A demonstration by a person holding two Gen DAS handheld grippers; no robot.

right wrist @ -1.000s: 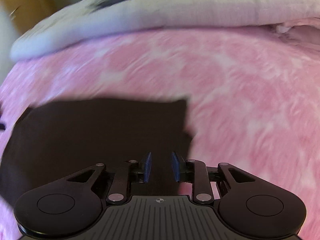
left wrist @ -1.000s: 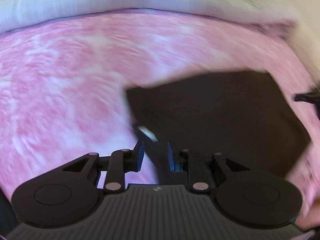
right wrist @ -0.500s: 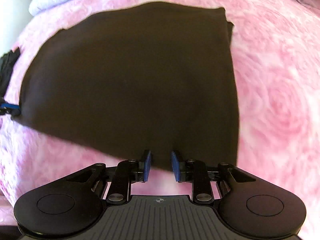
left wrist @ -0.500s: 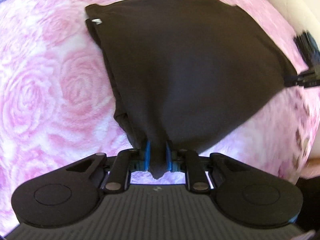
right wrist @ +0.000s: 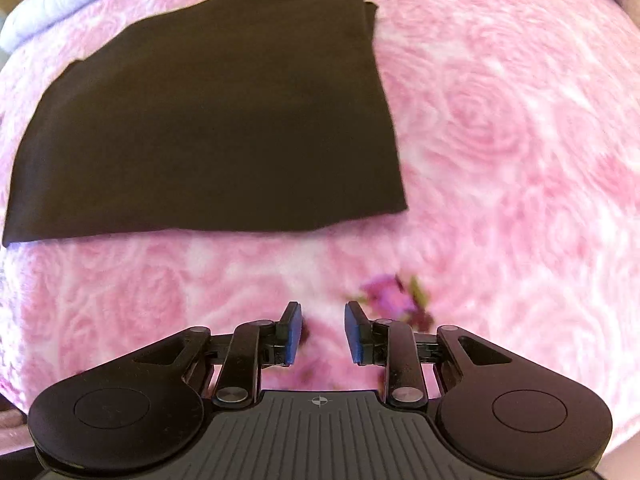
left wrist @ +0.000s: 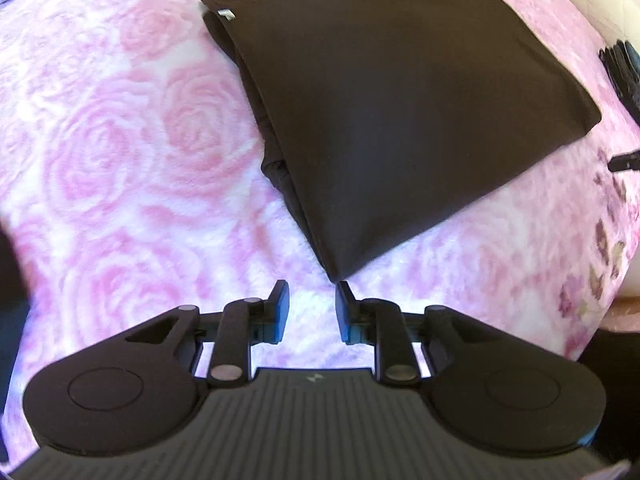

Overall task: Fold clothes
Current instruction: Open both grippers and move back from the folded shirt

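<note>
While both tools point steeply down at the bed, the folded black garment (left wrist: 400,112) lies flat on the pink rose-patterned blanket (left wrist: 120,140), ahead of both. My left gripper (left wrist: 310,300) has its jaws opening, nothing between them; only bare blanket shows in the gap. The garment's near corner sits just ahead of my left gripper's right-hand fingertip (left wrist: 343,292), almost touching it; I cannot tell if there is contact. From that corner the cloth spreads away ahead and to the right. A small pale label (left wrist: 226,15) shows at its far left corner, where stacked layers are visible along the left edge.

My right gripper (right wrist: 322,314) is spread, holding nothing, blanket between the blue pads (right wrist: 294,334). Seen from it, the garment (right wrist: 224,112) lies ahead and to the left, clearly apart, a strip of blanket between. A darker purple flower print (right wrist: 394,296) sits just ahead of its right finger.
</note>
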